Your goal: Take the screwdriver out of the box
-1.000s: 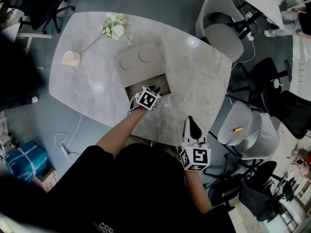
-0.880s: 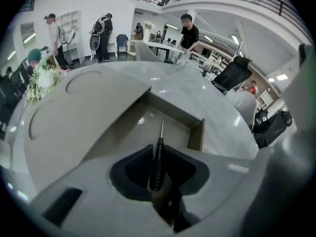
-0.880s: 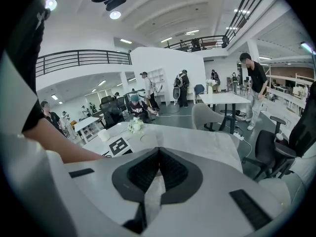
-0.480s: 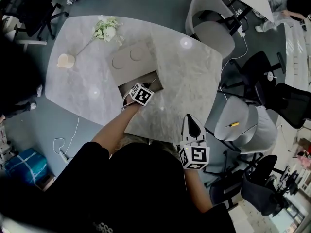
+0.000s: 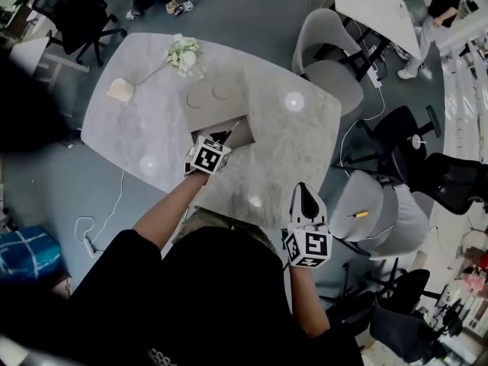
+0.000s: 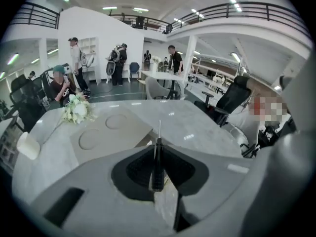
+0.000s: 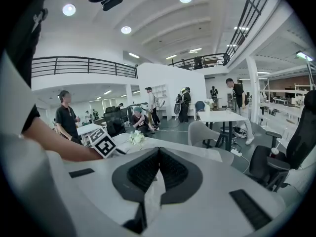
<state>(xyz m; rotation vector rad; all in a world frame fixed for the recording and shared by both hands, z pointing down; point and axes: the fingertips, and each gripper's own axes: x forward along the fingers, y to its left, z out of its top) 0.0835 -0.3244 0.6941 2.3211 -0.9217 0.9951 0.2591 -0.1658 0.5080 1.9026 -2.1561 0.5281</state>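
Nearest, the right gripper (image 7: 158, 151) hangs off the table's (image 5: 293, 147) near right edge, jaws pressed together on nothing. Farther left, the left gripper (image 5: 221, 141) is clenched on the screwdriver's (image 6: 157, 166) black handle, the shaft pointing away over the recessed box (image 5: 238, 125) and its opened lid (image 5: 213, 96). The lift-out looks under way. Next, carry it clear to bare tabletop, keeping the slim handle firmly pinched.
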